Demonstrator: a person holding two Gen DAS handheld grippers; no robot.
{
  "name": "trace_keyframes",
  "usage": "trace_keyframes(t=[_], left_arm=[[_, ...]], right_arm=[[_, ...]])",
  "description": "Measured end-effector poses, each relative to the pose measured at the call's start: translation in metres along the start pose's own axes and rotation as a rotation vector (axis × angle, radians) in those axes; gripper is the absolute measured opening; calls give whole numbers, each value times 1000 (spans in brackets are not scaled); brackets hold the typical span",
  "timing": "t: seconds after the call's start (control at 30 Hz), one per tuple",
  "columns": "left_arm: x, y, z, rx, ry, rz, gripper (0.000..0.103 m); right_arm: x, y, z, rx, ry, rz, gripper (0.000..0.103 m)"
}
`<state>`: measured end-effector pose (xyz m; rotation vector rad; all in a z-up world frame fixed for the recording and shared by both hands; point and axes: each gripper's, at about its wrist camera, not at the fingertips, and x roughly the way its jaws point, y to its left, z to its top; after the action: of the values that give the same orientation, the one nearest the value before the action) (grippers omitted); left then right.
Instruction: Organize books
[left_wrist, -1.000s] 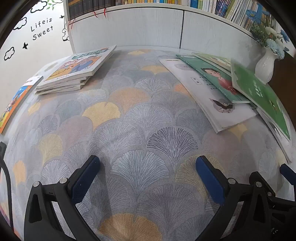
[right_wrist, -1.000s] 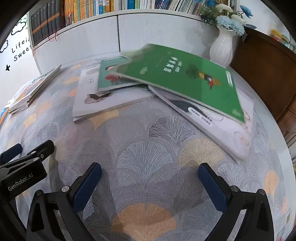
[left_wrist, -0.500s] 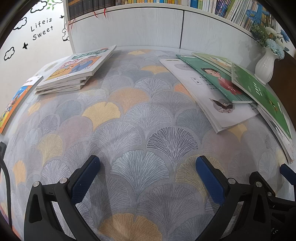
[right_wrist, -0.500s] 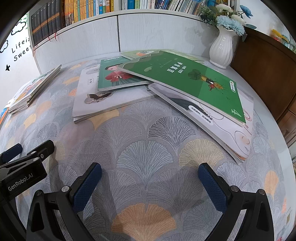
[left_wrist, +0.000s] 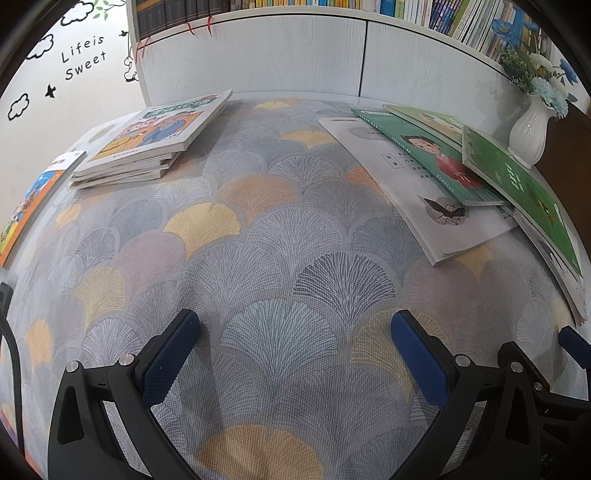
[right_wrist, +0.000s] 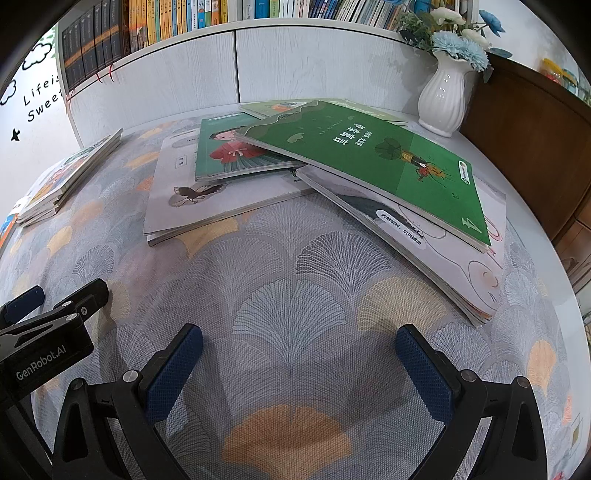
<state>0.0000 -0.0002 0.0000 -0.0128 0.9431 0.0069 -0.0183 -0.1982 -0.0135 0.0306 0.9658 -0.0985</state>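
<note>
Loosely fanned books (right_wrist: 354, 166); tongs (right_wrist: 299, 358) agape

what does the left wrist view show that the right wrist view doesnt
Only the left wrist view shows the cartoon cover of the neat stack face-on, and more of the orange book at the table's left edge.

Only the right wrist view shows the dark wooden cabinet, the grey book under the bright green book, and the left gripper's body seen from the side.

Both show the scattered pile, the white vase, the bookshelf, and open, empty grippers: left gripper, right gripper.
</note>
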Motion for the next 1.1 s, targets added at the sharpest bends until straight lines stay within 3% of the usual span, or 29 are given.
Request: trace_keyframes(t=[1.1], left_arm=[[-1,-2,0,0,0,0,103]], right_arm=[[0,0,0,0,0,0,103]])
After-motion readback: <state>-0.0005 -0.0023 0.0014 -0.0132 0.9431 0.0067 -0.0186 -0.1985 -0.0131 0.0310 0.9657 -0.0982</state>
